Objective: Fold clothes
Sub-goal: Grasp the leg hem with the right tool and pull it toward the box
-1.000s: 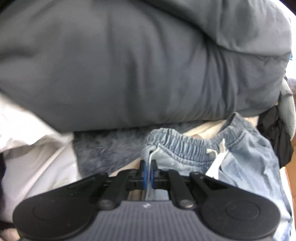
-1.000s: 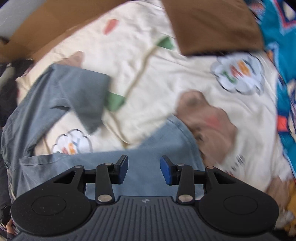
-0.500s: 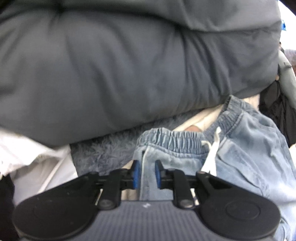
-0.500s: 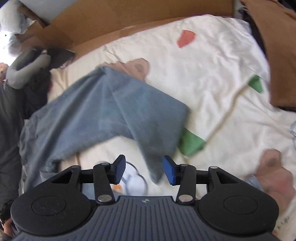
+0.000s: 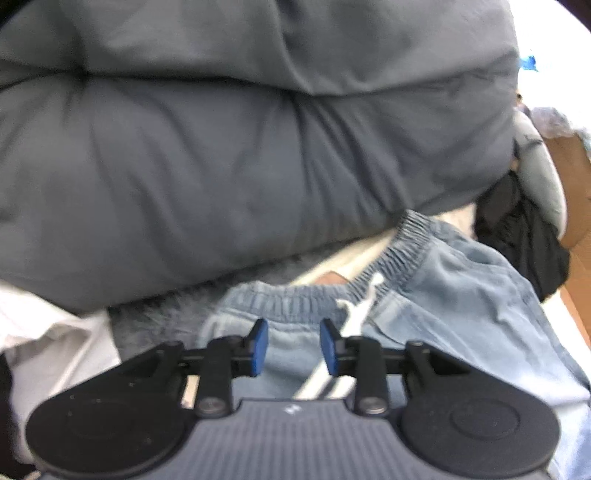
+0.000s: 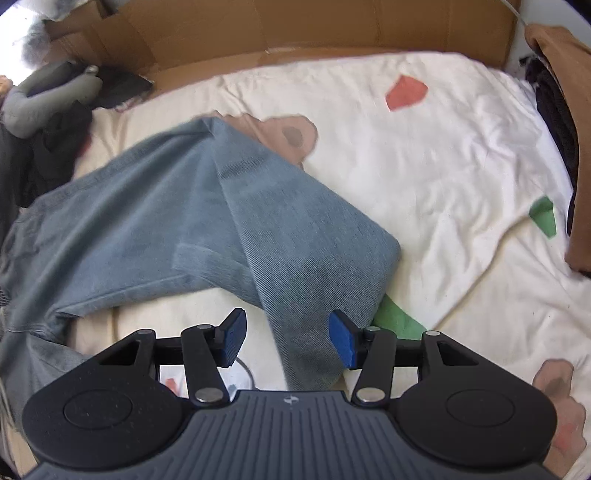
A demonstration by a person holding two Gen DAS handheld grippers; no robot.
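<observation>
Light-blue denim trousers lie on a cream printed sheet. In the left wrist view their elastic waistband (image 5: 295,299) with a white drawstring (image 5: 360,314) lies just beyond my left gripper (image 5: 293,345), whose jaws are opening over the denim, the pads clear of it. In the right wrist view a trouser leg (image 6: 258,229) lies folded over, and its hem end runs down between the blue pads of my right gripper (image 6: 286,338). That gripper's jaws are opening too, with cloth between them but untouched.
A bulky grey duvet (image 5: 221,155) fills the upper left wrist view, with white bedding (image 5: 51,339) at lower left. A cardboard wall (image 6: 295,29) borders the sheet (image 6: 443,166) at the back. Dark clothes (image 6: 55,140) are at the left, a brown garment (image 6: 565,110) at the right.
My left gripper let go of the waistband, opened and drew back a little. My right gripper swept across the sheet to the folded leg's hem and widened slightly.
</observation>
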